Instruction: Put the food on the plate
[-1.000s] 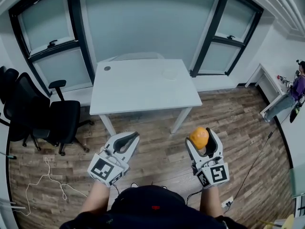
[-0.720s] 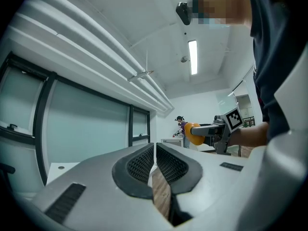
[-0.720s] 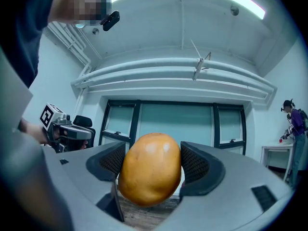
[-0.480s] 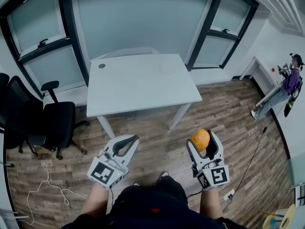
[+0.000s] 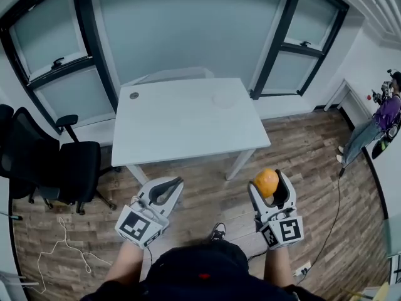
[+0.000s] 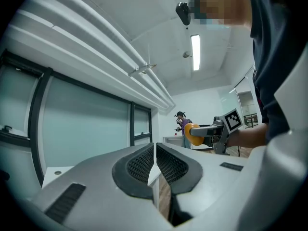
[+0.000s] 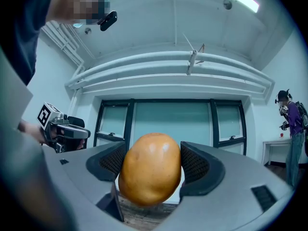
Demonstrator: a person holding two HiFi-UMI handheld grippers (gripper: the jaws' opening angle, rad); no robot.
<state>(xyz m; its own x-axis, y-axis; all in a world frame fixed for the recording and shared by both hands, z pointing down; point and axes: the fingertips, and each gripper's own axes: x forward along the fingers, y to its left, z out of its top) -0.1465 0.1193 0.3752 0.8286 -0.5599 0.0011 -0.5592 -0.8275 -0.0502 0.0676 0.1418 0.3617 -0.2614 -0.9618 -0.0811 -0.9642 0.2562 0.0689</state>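
Note:
My right gripper (image 5: 269,179) is shut on a round orange-brown piece of food (image 5: 265,182) and holds it over the wooden floor, in front of the white table (image 5: 188,127). In the right gripper view the food (image 7: 150,174) fills the gap between the two dark pads. A faint pale plate (image 5: 223,97) lies near the table's far right corner. My left gripper (image 5: 175,182) hangs level with the right one, shut, with nothing in it. Its pads meet in the left gripper view, where the food (image 6: 192,134) shows far off to the right.
A small dark round thing (image 5: 134,95) sits at the table's far left. Black office chairs (image 5: 59,162) stand to the left, with a white cable (image 5: 62,243) on the floor beside them. A person (image 5: 381,118) stands far right. Windows and wall lie behind the table.
The table and chairs have shifted a little in the head view as I move. Both grippers keep their pose, the right one still holding the food.

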